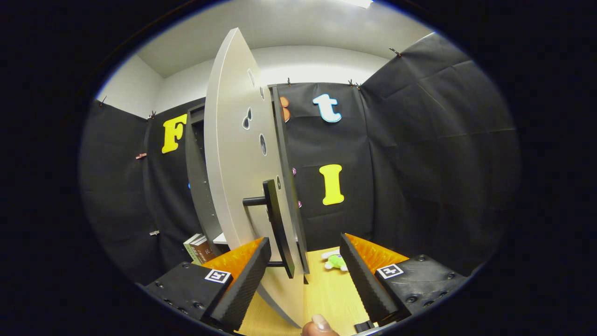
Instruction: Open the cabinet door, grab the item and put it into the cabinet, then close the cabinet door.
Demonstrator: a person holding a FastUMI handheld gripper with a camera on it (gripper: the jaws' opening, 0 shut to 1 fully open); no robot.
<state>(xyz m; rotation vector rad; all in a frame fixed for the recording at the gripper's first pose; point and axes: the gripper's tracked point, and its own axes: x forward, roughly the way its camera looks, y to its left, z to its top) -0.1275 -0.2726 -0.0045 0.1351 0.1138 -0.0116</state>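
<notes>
- Currently, the gripper [305, 273] has its fingers apart, clamped on nothing.
- The door handle [278, 224], a dark upright bar, stands between the fingers, nearer the left one.
- The cabinet door [233, 154] is a smooth pale panel, swung open.
- The toy [336, 261], soft and green-white, lies beyond the fingers on the wooden table [326, 294], right of the door.
</notes>
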